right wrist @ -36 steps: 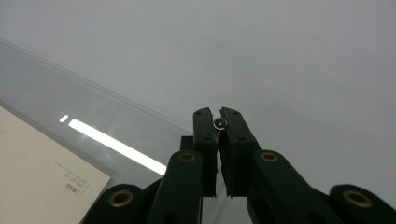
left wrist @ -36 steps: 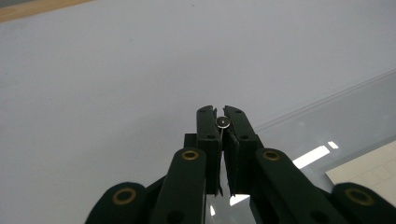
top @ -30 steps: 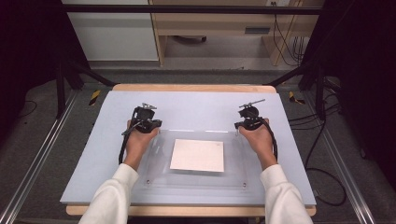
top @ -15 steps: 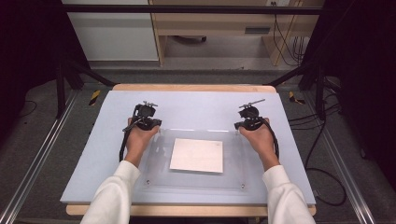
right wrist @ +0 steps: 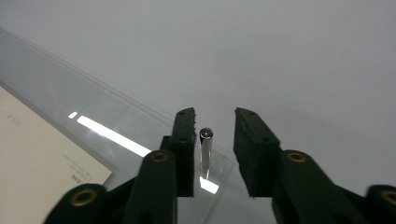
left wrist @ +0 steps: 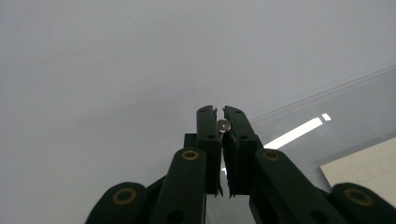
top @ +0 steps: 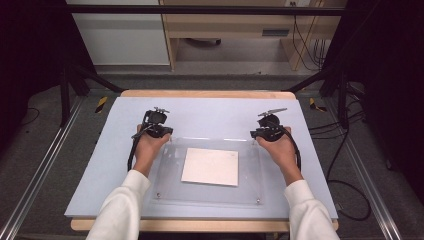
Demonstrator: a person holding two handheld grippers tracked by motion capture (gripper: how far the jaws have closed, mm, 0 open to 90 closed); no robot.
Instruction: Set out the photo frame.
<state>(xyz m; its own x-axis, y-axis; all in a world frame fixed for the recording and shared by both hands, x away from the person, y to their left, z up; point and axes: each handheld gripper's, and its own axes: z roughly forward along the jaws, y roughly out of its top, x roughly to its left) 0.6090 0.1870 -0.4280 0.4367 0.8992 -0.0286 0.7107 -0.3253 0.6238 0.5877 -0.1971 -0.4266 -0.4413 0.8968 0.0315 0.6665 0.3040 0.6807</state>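
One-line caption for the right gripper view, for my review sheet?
Right gripper, jaws just opened, stands around an upright metal pin at a corner of the clear plate; its pads are apart from it.

The white sheet (top: 210, 166) bears print (too small to read).

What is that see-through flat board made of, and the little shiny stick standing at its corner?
The clear rectangular board looks like glossy acrylic plastic, maybe glass: the pale blue table shows through it, and a lamp glints off its top. The small silver upright pin between the open right claw looks like polished metal, because its surface gleams like a mirror.
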